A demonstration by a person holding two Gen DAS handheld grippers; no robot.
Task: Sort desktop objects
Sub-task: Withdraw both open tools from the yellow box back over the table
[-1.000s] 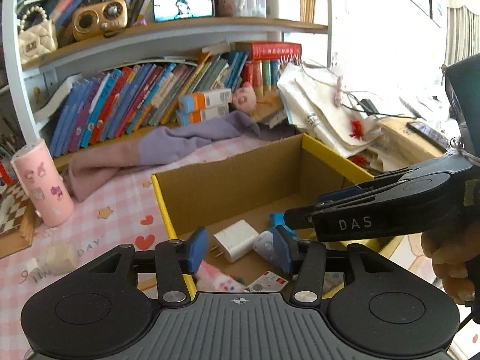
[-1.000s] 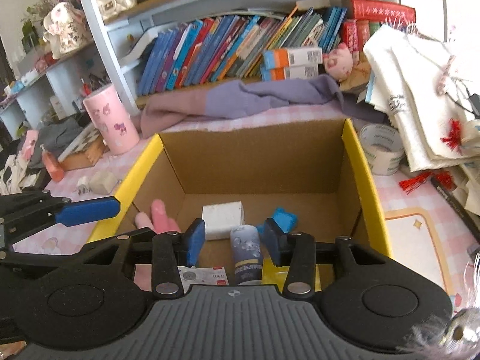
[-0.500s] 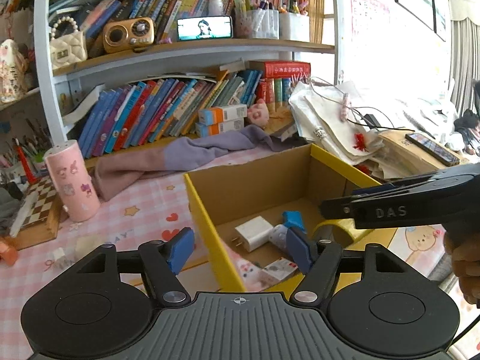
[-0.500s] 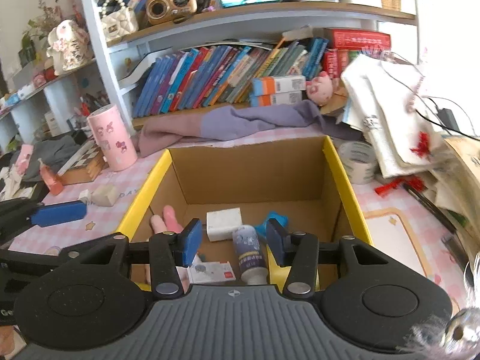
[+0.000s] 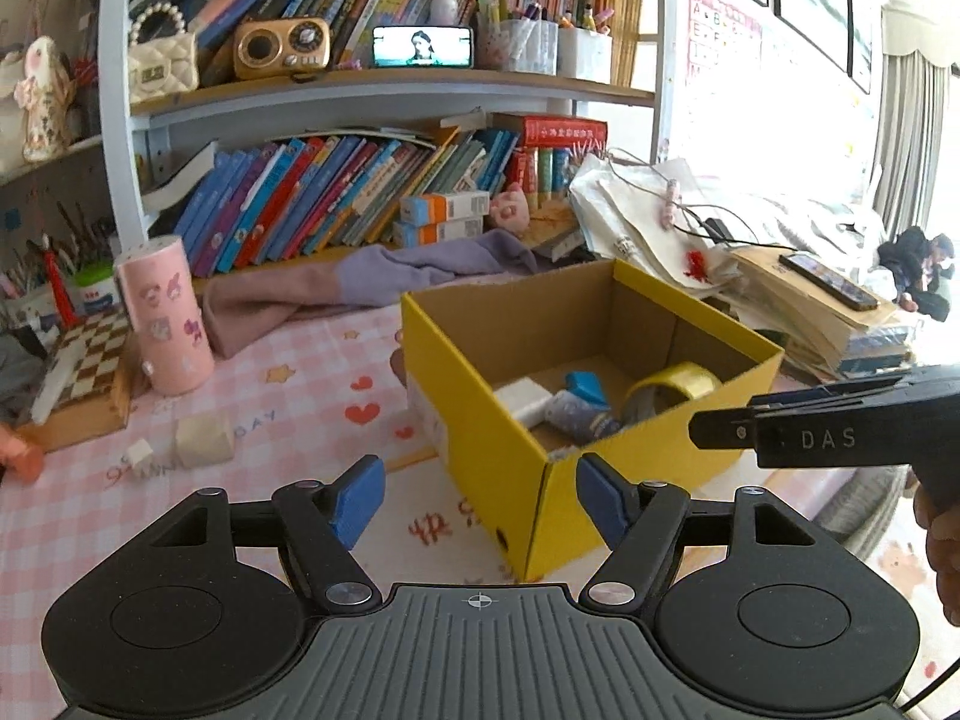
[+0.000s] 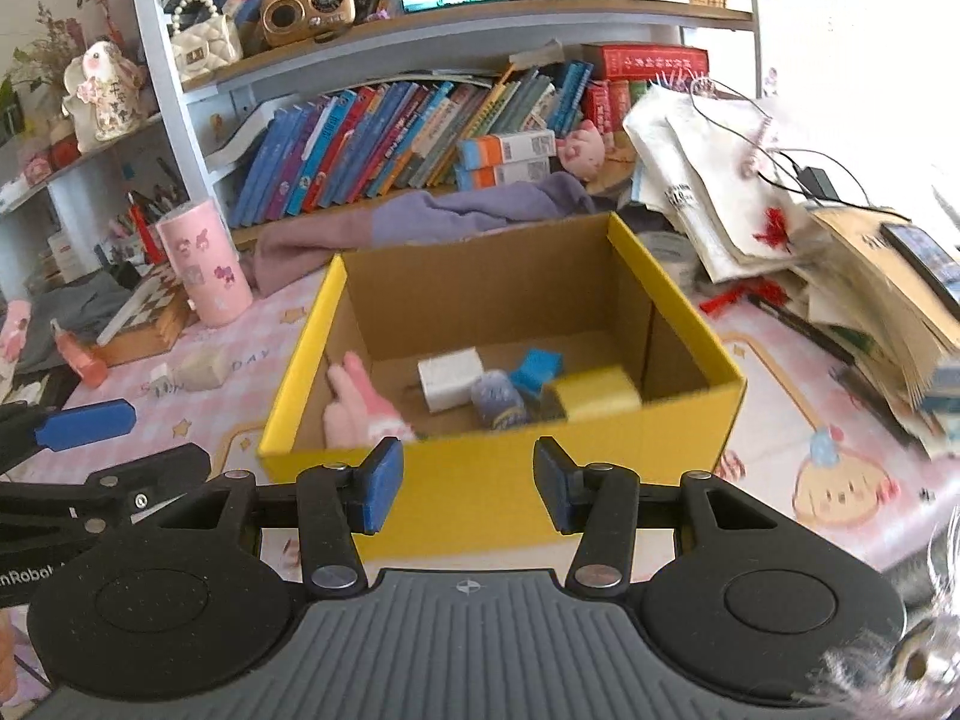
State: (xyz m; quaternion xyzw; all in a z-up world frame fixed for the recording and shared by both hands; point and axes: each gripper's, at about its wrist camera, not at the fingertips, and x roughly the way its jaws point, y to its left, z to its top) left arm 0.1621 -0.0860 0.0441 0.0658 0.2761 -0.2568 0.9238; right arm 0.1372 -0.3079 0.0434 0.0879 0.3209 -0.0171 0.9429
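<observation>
1. Desktop objects are partly sorted: ahead of both sets of jaws stands the yellow cardboard box (image 6: 504, 468), and inside it I see a white charger block (image 6: 450, 378), a small blue-capped bottle (image 6: 498, 402), a blue clip (image 6: 537, 369), a pink plush (image 6: 354, 408) and a roll of yellow tape (image 5: 672, 387).
2. My left gripper (image 5: 477, 498) has just been opening; its blue pads now stand wide apart with nothing between them, the near corner of the box just beyond the right-hand pad.
3. My right gripper (image 6: 468, 492) has also opened a little and sits at a narrower gap, empty too, with the box's front wall directly beyond the jaws.
4. Left on the pink checked mat (image 5: 288, 396), off to the left of the left jaws, are a beige block (image 5: 201, 441) and a small white cube (image 5: 139, 451) beside it; farther off stand a pink tumbler (image 5: 165, 315) and a chessboard box (image 5: 84, 372).
5. I judge the task well underway but unfinished: several items are boxed, and the beige block and white cube look like the likeliest next pickups for the left hand.
</observation>
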